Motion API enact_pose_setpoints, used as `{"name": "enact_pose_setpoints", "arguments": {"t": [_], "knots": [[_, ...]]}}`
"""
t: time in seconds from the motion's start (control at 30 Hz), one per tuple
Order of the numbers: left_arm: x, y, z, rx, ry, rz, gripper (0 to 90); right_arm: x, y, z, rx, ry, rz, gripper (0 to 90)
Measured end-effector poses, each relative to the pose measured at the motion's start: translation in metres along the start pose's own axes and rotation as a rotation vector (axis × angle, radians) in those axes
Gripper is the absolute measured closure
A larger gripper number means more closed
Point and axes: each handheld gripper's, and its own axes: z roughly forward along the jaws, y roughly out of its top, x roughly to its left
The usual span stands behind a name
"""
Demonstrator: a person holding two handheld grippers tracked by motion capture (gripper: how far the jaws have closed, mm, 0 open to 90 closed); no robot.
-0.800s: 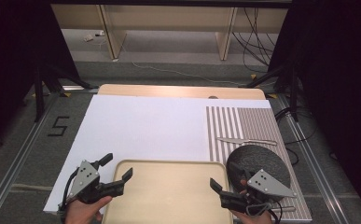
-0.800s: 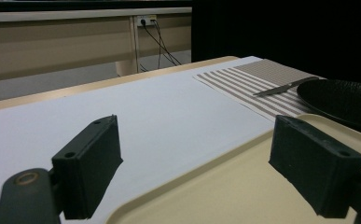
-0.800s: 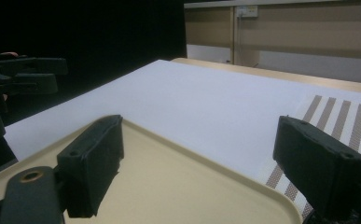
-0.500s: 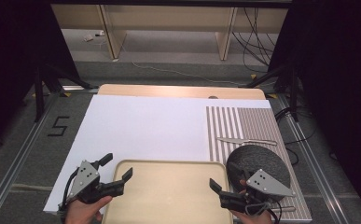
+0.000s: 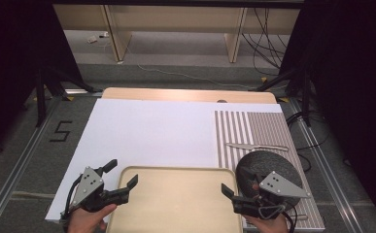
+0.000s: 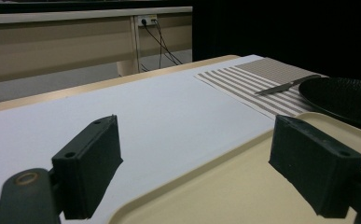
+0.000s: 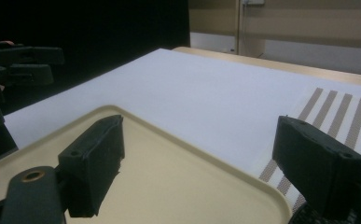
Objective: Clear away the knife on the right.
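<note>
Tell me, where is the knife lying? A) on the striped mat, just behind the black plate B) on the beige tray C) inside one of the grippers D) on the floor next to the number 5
A: in the high view the knife lies flat on the striped mat, just beyond the black plate, while the beige tray holds nothing and both grippers are open.

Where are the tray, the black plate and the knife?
tray [image 5: 176, 204]: high view, bare middle of its floor.
black plate [image 5: 265, 164]: high view, far part of its surface.
knife [image 5: 256, 146]: high view, middle of its length, on the striped mat.
</note>
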Motion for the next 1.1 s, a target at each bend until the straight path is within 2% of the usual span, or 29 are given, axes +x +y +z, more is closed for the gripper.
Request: {"name": "enact_pose_setpoints", "arguments": {"t": [0.13,0.2,0.3,0.4,0.57,0.6,0.63,0.67,0.77,0.8,0.83,0.87,0.93,1.0,1.07,1.1], "knots": [[0.001,0.000,-0.001,0.008,0.010,-0.002,16.0,-0.008,0.003,-0.001,0.006,-0.003,-0.004,18.1],[0.001,0.000,0.000,0.003,0.006,-0.002,16.0,-0.012,0.007,-0.004,0.027,-0.011,-0.007,18.2],[0.001,0.000,0.000,0.002,0.006,0.001,16.0,-0.016,0.009,-0.004,0.012,-0.011,-0.011,18.3],[0.000,0.000,0.000,0.000,0.003,0.003,16.0,-0.022,0.016,-0.005,0.055,-0.012,-0.023,18.3],[0.001,0.000,-0.001,0.006,0.007,0.008,16.0,-0.032,0.025,-0.007,0.094,-0.015,-0.055,18.4],[0.001,0.000,-0.001,0.006,0.008,0.008,16.0,-0.040,0.031,-0.007,0.141,-0.004,-0.073,18.4],[0.001,-0.001,-0.001,0.005,0.009,0.008,16.0,-0.040,0.031,-0.007,0.141,-0.004,-0.073,18.4],[0.001,-0.001,-0.001,0.005,0.010,0.010,16.0,-0.043,0.033,-0.005,0.142,-0.006,-0.095,18.4],[0.001,-0.001,-0.001,0.007,0.010,0.018,16.0,-0.052,0.039,-0.003,0.203,-0.009,-0.140,18.5],[0.001,-0.001,0.000,0.008,0.009,0.020,16.0,-0.062,0.043,0.000,0.241,-0.008,-0.162,18.8],[0.001,-0.001,0.000,0.008,0.009,0.021,16.0,-0.062,0.043,0.000,0.241,-0.008,-0.162,18.8],[0.001,-0.001,0.000,0.009,0.008,0.021,16.0,-0.070,0.048,0.003,0.288,0.000,-0.164,19.0],[0.001,-0.001,0.000,0.009,0.009,0.024,16.0,-0.073,0.050,0.004,0.296,-0.006,-0.171,19.2],[0.002,-0.001,0.001,0.006,0.009,0.022,16.0,-0.083,0.057,0.012,0.334,-0.007,-0.179,19.3],[0.002,-0.001,0.000,0.011,0.012,0.018,16.0,-0.085,0.059,0.014,0.344,-0.007,-0.180,19.3],[0.002,-0.001,0.000,0.009,0.013,0.017,16.0,-0.093,0.064,0.021,0.389,0.004,-0.176,19.2]]}}
